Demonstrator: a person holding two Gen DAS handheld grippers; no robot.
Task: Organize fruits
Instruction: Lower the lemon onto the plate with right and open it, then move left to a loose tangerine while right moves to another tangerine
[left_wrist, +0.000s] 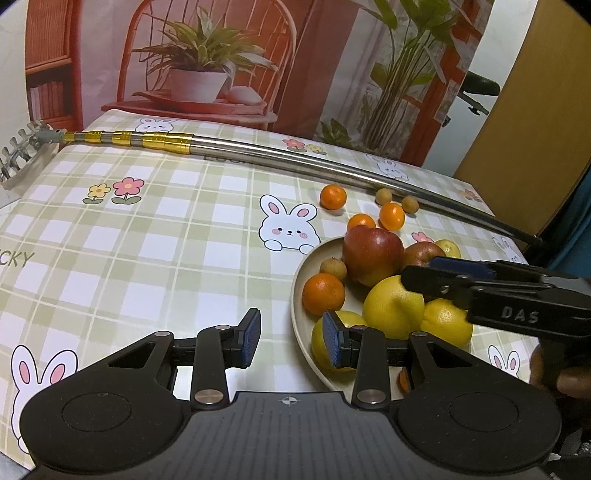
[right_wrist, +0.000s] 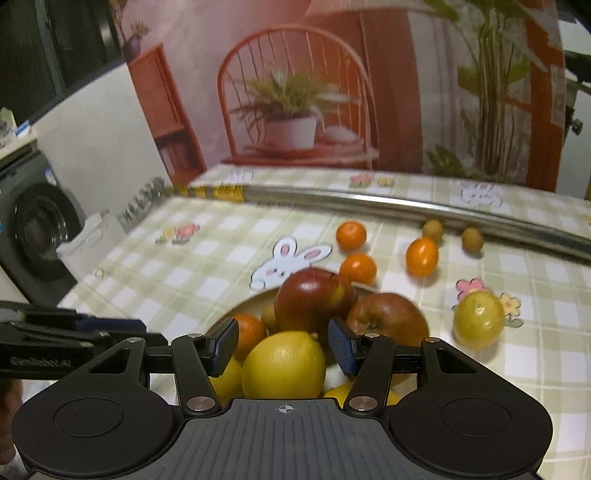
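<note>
A beige plate (left_wrist: 301, 280) holds two red apples (left_wrist: 371, 254), several lemons (left_wrist: 393, 308), a mandarin (left_wrist: 323, 293) and a small brown fruit (left_wrist: 333, 268). My left gripper (left_wrist: 291, 338) is open and empty over the plate's near left rim. My right gripper (right_wrist: 282, 345) is open just above a lemon (right_wrist: 284, 365) on the plate, apples (right_wrist: 314, 297) behind it. It also shows in the left wrist view (left_wrist: 428, 277). Loose on the cloth lie mandarins (right_wrist: 351, 235), a kumquat-like orange fruit (right_wrist: 422, 256), two brown fruits (right_wrist: 472, 239) and a yellow-green lemon (right_wrist: 478, 325).
A long metal telescopic pole (left_wrist: 295, 157) with gold bands lies across the far side of the checked tablecloth (left_wrist: 147, 240). A printed backdrop stands behind the table. A washing machine (right_wrist: 40, 229) is off to the left.
</note>
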